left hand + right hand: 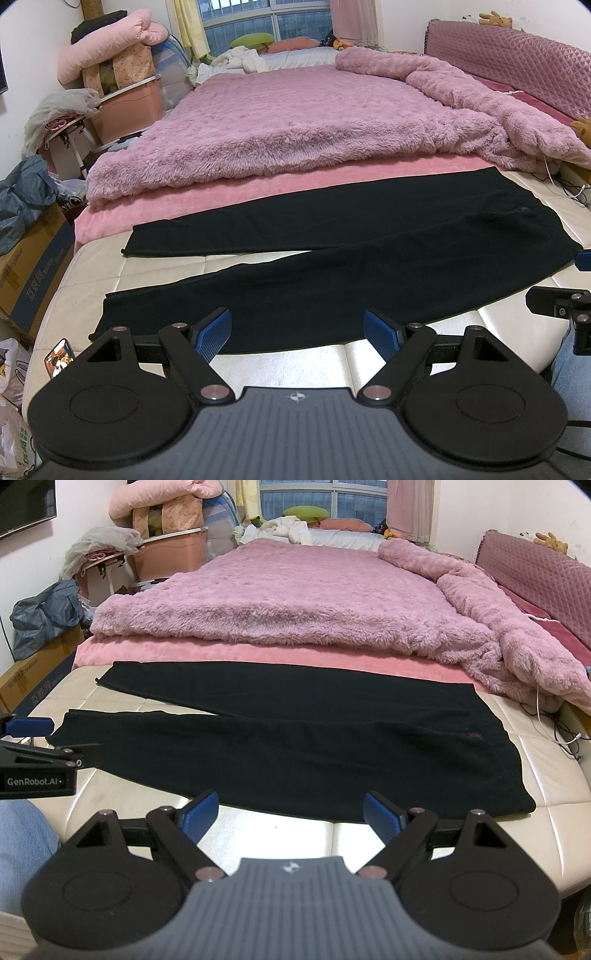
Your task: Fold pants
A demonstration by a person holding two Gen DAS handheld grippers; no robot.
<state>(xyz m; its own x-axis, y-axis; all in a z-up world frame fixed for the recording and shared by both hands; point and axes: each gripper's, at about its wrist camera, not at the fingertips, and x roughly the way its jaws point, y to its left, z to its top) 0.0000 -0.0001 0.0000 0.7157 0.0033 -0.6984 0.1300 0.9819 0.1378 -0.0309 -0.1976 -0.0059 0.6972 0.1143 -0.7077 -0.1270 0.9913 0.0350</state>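
Observation:
Black pants [332,251] lie flat on the cream padded surface [155,269], legs spread apart toward the left and waist at the right. They also show in the right wrist view [314,738]. My left gripper [297,334] is open and empty, hovering just in front of the near leg's lower edge. My right gripper [291,812] is open and empty, just in front of the near edge close to the waist. The right gripper also shows at the right edge of the left wrist view [565,295], and the left gripper at the left edge of the right wrist view [40,753].
A fluffy pink blanket [314,125] covers the bed behind the pants. A cardboard box [33,266] and bags stand at the left. A phone [59,356] lies on the cream surface's near left corner. White cables [561,731] lie at the right.

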